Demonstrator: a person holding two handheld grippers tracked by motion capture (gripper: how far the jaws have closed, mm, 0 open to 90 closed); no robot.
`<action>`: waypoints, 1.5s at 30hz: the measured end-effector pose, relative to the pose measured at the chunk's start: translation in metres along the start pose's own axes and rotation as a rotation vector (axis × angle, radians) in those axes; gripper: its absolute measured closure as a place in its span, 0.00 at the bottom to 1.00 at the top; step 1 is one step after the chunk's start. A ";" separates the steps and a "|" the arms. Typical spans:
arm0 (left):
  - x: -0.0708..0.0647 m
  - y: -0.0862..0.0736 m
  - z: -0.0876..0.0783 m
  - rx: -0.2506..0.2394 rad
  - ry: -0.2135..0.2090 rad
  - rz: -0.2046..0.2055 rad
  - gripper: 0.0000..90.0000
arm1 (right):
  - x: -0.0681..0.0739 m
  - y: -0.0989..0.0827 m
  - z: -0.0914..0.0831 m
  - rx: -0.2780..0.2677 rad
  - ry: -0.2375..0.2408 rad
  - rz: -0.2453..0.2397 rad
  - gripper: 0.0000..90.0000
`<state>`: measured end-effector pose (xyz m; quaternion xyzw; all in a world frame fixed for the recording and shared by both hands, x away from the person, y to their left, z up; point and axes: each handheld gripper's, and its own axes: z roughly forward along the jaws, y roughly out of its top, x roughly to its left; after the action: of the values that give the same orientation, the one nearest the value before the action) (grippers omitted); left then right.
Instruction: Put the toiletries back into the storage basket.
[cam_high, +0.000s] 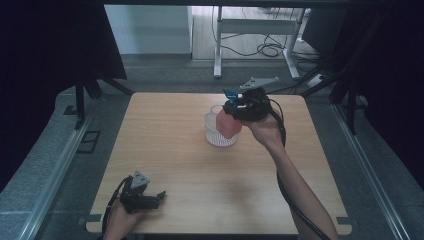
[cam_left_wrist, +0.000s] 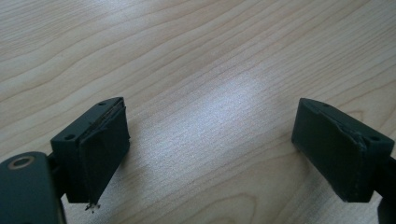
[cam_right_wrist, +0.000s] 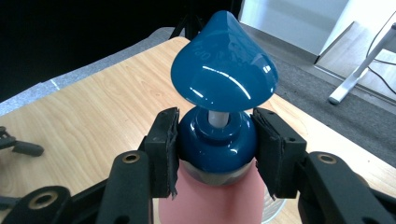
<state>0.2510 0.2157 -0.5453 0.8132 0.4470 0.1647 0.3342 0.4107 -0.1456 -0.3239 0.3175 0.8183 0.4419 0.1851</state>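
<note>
A pink pump bottle (cam_high: 228, 125) with a blue pump head (cam_right_wrist: 223, 70) hangs tilted over a white mesh basket (cam_high: 218, 138) at the far middle of the wooden table (cam_high: 170, 145). My right gripper (cam_high: 231, 106) is shut on the bottle's blue collar, with a pad (cam_right_wrist: 163, 151) pressed against each side; the bottle's pink body (cam_right_wrist: 210, 203) runs out of view below the jaws. Near the front left edge, my left gripper (cam_high: 159, 198) rests low on the table, pointing right. Its jaws stand wide open over bare wood (cam_left_wrist: 210, 140), holding nothing.
Beyond the table's far edge are a grey floor strip, the white legs of a desk (cam_high: 218, 55) and loose cables (cam_high: 270, 49). Dark curtains and black stand legs (cam_high: 82, 97) flank both sides. A sliver of the basket (cam_right_wrist: 274, 205) shows under the right jaw.
</note>
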 end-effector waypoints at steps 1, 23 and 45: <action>0.000 0.000 0.000 0.000 0.000 0.000 0.12 | -0.001 0.001 0.001 0.000 -0.004 0.003 0.59; 0.000 0.000 0.000 0.000 -0.002 0.002 0.12 | -0.016 0.010 0.029 0.002 -0.043 0.021 0.59; 0.000 0.000 0.000 0.008 -0.005 0.010 0.12 | -0.025 -0.002 0.058 0.006 -0.073 0.025 0.59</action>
<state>0.2514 0.2160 -0.5448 0.8171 0.4429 0.1627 0.3314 0.4621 -0.1288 -0.3562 0.3442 0.8084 0.4298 0.2083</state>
